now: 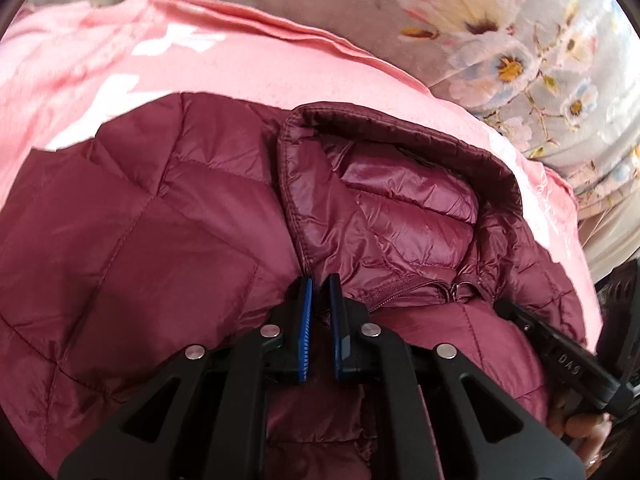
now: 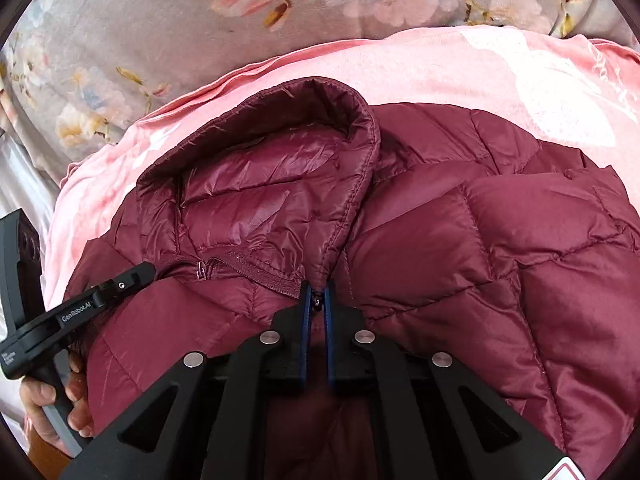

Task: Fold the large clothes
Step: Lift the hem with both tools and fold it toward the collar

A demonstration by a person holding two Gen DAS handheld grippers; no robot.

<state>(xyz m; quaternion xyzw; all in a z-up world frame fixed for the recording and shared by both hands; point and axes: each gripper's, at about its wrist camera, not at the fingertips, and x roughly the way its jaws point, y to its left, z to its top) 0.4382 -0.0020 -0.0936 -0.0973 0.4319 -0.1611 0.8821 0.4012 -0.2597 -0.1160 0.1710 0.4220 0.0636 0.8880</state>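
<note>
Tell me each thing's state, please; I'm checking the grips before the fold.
Jacket: spread flat on the pink blanket, front up.
Hood: lying open, lining showing.
Zipper: partly closed at the collar.
Left gripper: shut, pinching jacket fabric beside the collar.
Right gripper: shut on the jacket at the base of the hood.
Pink blanket: laid out under the jacket, edge rumpled.
Flowered sheet: underneath, slightly wrinkled.
</note>
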